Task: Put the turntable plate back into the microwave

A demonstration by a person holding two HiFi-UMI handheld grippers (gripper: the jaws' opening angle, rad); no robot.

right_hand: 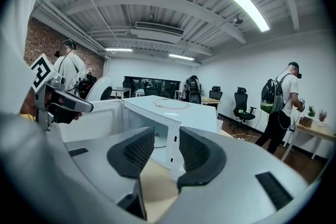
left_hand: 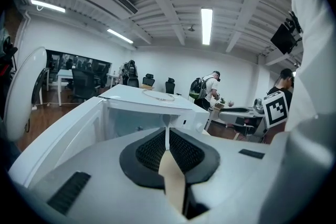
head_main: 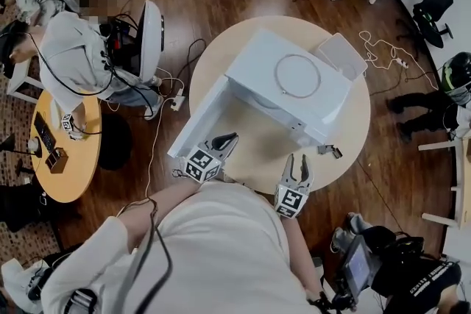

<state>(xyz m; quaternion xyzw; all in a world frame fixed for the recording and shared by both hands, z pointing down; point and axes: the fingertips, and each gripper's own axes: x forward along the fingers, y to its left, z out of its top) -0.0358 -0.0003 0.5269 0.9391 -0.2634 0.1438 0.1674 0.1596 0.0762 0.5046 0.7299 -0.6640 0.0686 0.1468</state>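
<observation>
In the head view, the clear round turntable plate is seen lying flat on the top of the white box-shaped microwave, where it shows only as a thin circular rim. It is touched by neither tool. The microwave is set on a round pale wooden table, and its white door is swung wide open toward the left, so that the cavity is laid bare. A pale curved edge can be made out low inside the cavity, but what it is cannot be told.

The left gripper is held just in front of the open door, near its lower edge. In the left gripper view its black ribbed pads are pressed together with nothing between them. The right gripper is held near the table's front edge, to the right of the left one and apart from it. In the right gripper view its pads are spread apart and only the open cavity is framed between them, so nothing is gripped.

A flat white rectangular tray is placed just behind the microwave's far right corner. Well to the left, a seated person in a white top is seen beside a round yellow wooden table on the dark wooden floor.
</observation>
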